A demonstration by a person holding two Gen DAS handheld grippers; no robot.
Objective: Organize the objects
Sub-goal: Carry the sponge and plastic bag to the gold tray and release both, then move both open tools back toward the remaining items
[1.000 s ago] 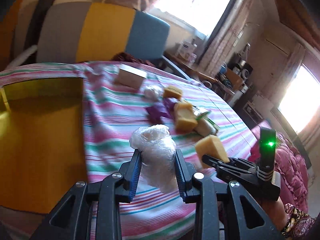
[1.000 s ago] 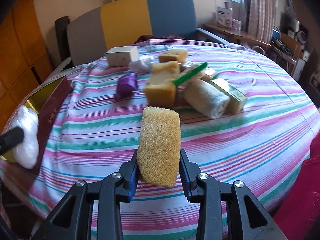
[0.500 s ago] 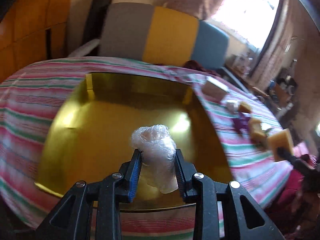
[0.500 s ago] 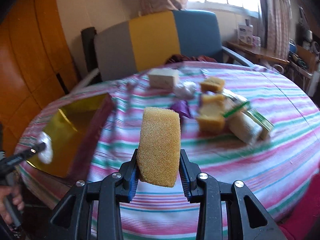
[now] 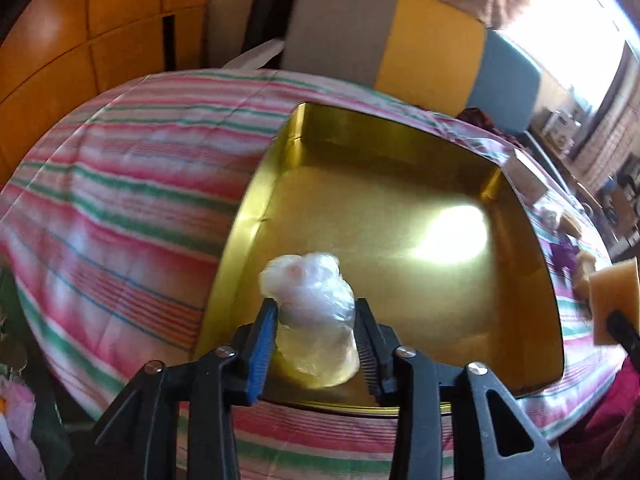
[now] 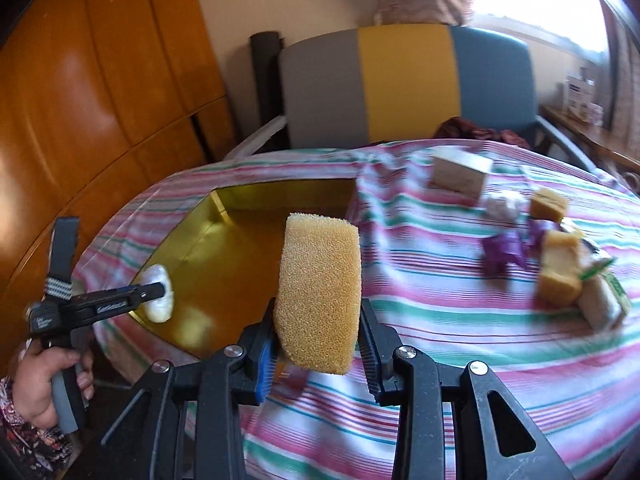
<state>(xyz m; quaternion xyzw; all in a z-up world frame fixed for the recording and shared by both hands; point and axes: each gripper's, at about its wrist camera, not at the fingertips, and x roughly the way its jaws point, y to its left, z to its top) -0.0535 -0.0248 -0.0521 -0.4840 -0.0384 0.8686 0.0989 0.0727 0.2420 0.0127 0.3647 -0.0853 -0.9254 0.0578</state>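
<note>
**Bag released over the tray, sponge waiting its turn**

Left wrist view: my left gripper [image 5: 316, 336] points down into the gold tray [image 5: 256, 216], near its front-left corner. Its jaws are opening; the crumpled clear plastic bag [image 5: 312, 312] sits between them, with a slight gap showing at each pad, so I judge it is no longer pinched. The bag's lower end looks to rest on or just above the tray floor; I cannot tell which. I hold low over the tray so the bag drops where it belongs rather than onto the striped tablecloth [image 5: 120, 200]. At the right edge the yellow sponge [image 5: 614, 304] shows, carried by my other hand.

Right wrist view: my right gripper [image 6: 318, 356] is clamped on the yellow sponge, which stands upright between the pads, held above the cloth just beside the tray's near rim. It is kept off to the side, I judge, so the left tool has room. The left gripper and the hand [image 6: 44, 380] on its handle show at the left, bag over the tray's near edge. Farther right on the table lie a small box [image 6: 460, 172], purple wrappers [image 6: 504, 252] and more sponge pieces [image 6: 558, 276], still unsorted.
</note>
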